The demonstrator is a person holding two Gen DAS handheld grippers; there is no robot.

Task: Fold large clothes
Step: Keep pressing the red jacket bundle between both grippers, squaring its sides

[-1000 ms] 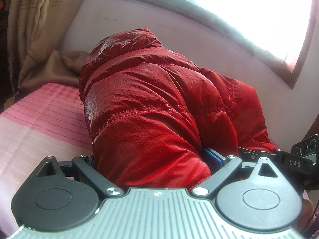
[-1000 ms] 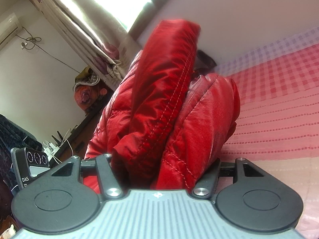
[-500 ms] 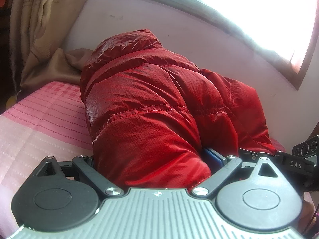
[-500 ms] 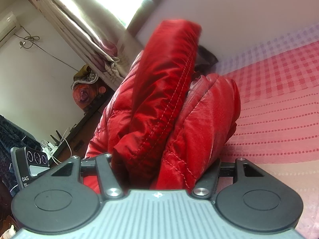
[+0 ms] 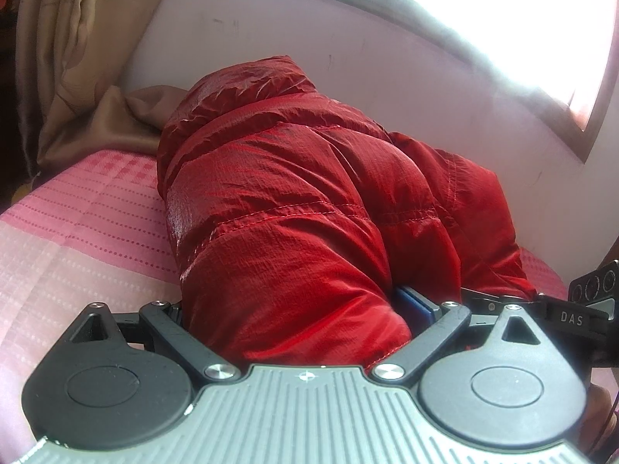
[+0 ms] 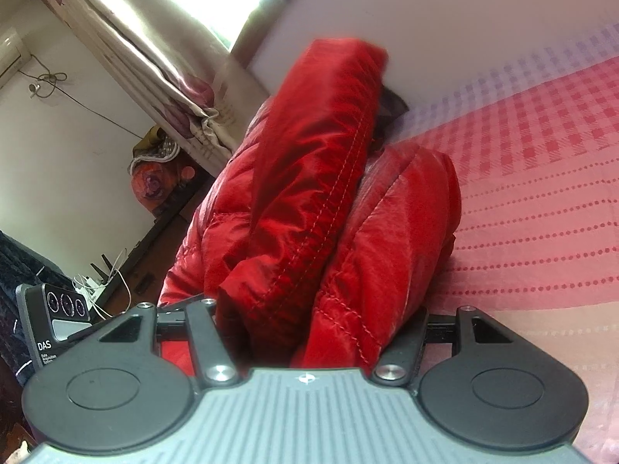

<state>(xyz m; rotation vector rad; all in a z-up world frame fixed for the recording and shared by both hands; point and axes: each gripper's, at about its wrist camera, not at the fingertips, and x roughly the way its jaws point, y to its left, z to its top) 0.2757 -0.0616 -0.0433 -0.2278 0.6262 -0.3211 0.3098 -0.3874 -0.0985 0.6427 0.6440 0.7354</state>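
A puffy red quilted jacket (image 5: 294, 201) lies bundled on the pink bed and fills the middle of both views; it also shows in the right wrist view (image 6: 321, 208). My left gripper (image 5: 305, 309) is shut on a thick fold of the jacket; its fingertips are buried in the fabric, with only a blue pad (image 5: 416, 303) showing at the right. My right gripper (image 6: 309, 321) is shut on two stacked folds of the jacket's edge, fingertips hidden. The other gripper's body (image 5: 572, 309) shows at the right of the left wrist view and at the left of the right wrist view (image 6: 58, 321).
The pink patterned bedspread (image 5: 77, 239) stretches left of the jacket and right of it in the right wrist view (image 6: 541, 193). A white wall (image 5: 348, 46) and a bright window stand behind. Beige curtains (image 5: 69, 58) hang at the left. Cables and clutter (image 6: 100, 278) lie beside the bed.
Both grippers keep hold of the jacket. The left wrist view has dropped and shifted slightly, so the jacket sits a little lower against the wall. The right view barely changes.
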